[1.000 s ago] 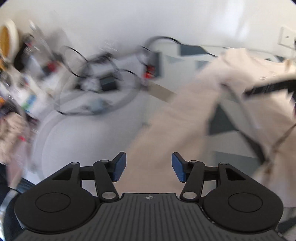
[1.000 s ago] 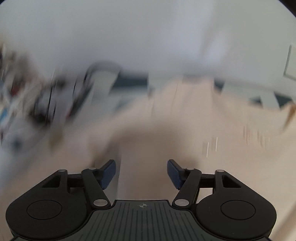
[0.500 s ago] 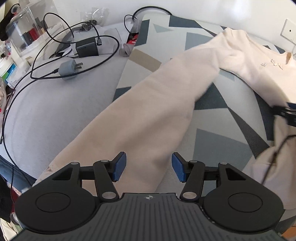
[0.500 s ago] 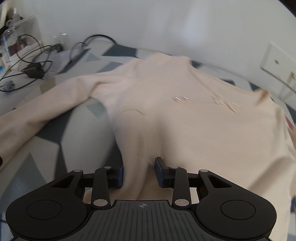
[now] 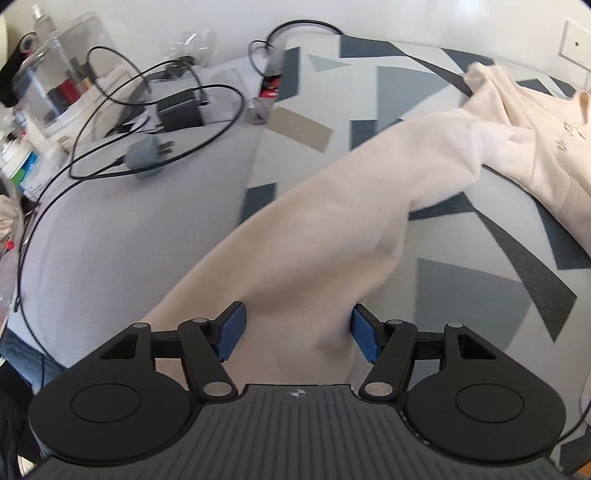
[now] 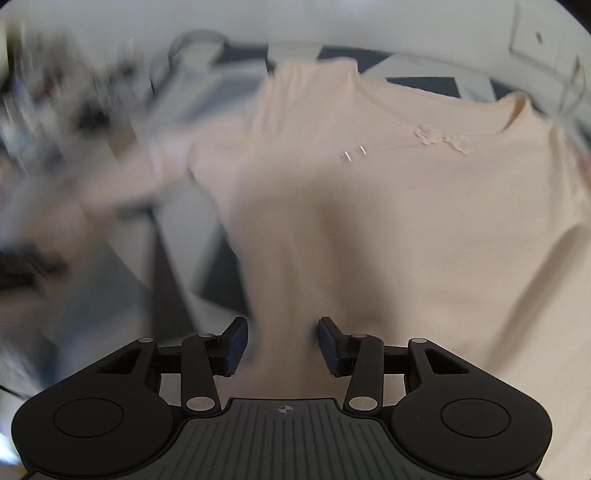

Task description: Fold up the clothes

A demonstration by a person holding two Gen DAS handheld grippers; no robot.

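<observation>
Left hand-held gripper point(image 5: 297, 331): jaws spread wide, straddling the cream sweater's sleeve point(image 5: 314, 236), not clamped. Right hand-held gripper point(image 6: 282, 345): jaws partly apart around a raised fold of the sweater point(image 6: 388, 221), grip uncertain. Sweater lies on the patterned tabletop point(image 5: 461, 280).

White wall point(image 5: 424, 18) behind a grey bed point(image 5: 122, 236) — geometric-patterned cover point(image 5: 461, 288), daylight.

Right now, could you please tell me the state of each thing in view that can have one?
Cream sweatshirt: spread out, unfolded.
Sleeve: stretched out, lying between the left tongs.
Left tongs: open.
Right tongs: open, cloth between the fingers.
Grey plug: unplugged, lying loose.
</observation>
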